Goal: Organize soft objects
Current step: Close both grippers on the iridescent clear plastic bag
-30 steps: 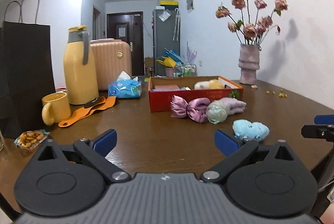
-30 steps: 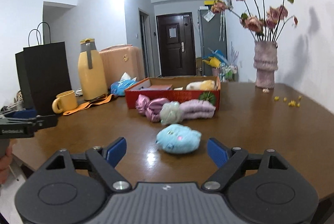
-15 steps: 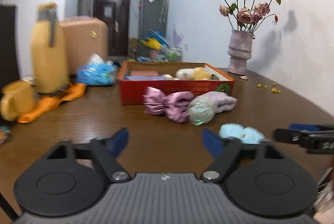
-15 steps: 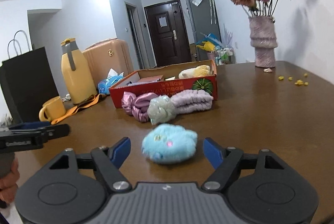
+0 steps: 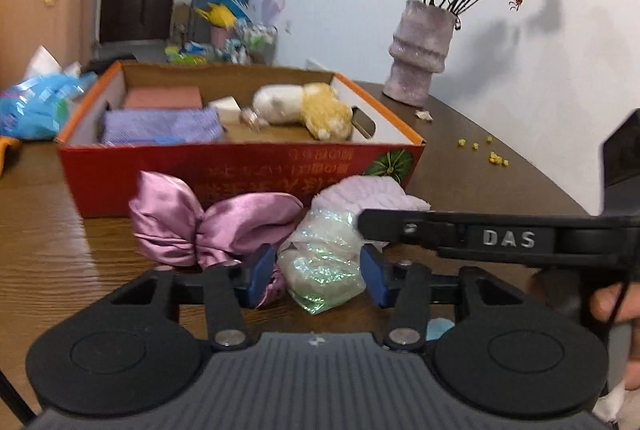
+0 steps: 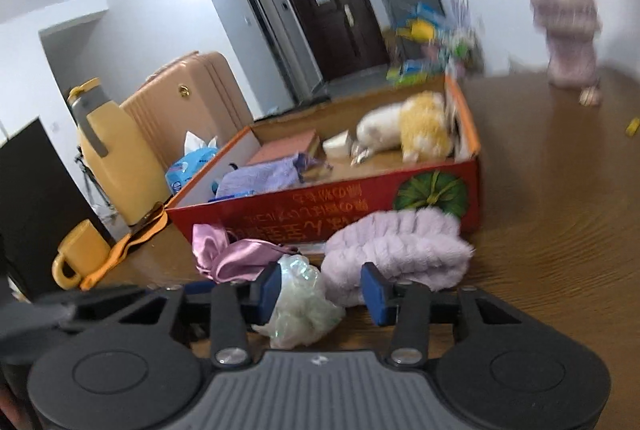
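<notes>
**A:** What are we looking at in front of the box?

**B:** Three soft things bunched together on the wooden table [image 5: 52,262], touching the front wall of the red cardboard box [image 5: 240,169]. On the left, a pink satin bow [image 5: 208,222], shiny and creased. In the middle, a pale iridescent scrunchie [image 5: 324,270], crinkly and translucent with green and pink glints. Behind it on the right, a fluffy lilac headband [image 6: 400,250], ribbed and plush.

**A:** And our left gripper [image 5: 318,276]?

**B:** Its jaws have just been closing and now stand at a narrow gap around the iridescent scrunchie. The scrunchie fills most of that gap; we cannot tell whether the blue pads press on it yet.

**A:** The right gripper [image 6: 320,288]?

**B:** Also just been closing. Between its fingers we see the same scrunchie on the left and the near end of the lilac headband on the right. The left pad sits against the scrunchie, but a firm grip is not something we can confirm. In the left wrist view its black finger crosses over the scrunchie and headband.

**A:** Anything in the box already?

**B:** A white and yellow plush toy [image 5: 304,107], a folded purple cloth [image 5: 160,125] and a pink block [image 5: 162,97].
</notes>
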Tool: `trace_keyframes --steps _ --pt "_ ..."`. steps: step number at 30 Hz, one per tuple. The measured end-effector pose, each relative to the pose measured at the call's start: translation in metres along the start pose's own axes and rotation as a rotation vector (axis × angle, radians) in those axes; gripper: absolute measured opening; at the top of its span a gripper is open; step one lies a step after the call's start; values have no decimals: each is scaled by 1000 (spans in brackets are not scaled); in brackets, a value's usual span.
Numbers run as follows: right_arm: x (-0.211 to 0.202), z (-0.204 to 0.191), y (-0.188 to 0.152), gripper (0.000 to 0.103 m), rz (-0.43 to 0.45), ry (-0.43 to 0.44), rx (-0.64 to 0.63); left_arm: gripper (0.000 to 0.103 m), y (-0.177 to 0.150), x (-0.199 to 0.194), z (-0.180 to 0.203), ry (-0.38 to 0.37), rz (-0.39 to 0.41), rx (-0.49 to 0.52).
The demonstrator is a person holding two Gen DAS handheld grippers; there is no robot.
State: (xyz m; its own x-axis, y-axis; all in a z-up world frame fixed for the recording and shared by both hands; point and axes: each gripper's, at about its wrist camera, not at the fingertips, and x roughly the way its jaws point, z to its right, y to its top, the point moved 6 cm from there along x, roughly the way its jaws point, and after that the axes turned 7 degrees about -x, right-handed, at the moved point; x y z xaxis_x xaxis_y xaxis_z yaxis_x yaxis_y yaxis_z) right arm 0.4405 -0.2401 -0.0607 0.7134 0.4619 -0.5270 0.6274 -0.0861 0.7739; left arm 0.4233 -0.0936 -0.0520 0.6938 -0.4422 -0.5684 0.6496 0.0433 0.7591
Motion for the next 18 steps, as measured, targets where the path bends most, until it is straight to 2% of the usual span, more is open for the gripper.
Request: trace_keyframes --steps 1,2,5,10,14,18 --pt "6 1 -2 44 -12 22 13 30 -1 5 -1 -16 -12 -2" --pt "11 1 -4 41 -15 35 20 17 -3 9 -1 -40 -26 1" --pt "18 -2 -9 25 -27 75 39 11 -8 13 -3 -46 -35 0" --pt "-1 -16 -8 18 3 70 10 6 -6 -8 5 -54 -8 1" --pt "-42 -38 -7 15 64 91 -15 6 -10 -51 19 -68 45 24" --pt "-84 -66 -32 10 104 120 -3 6 -36 -97 26 -64 68 38"
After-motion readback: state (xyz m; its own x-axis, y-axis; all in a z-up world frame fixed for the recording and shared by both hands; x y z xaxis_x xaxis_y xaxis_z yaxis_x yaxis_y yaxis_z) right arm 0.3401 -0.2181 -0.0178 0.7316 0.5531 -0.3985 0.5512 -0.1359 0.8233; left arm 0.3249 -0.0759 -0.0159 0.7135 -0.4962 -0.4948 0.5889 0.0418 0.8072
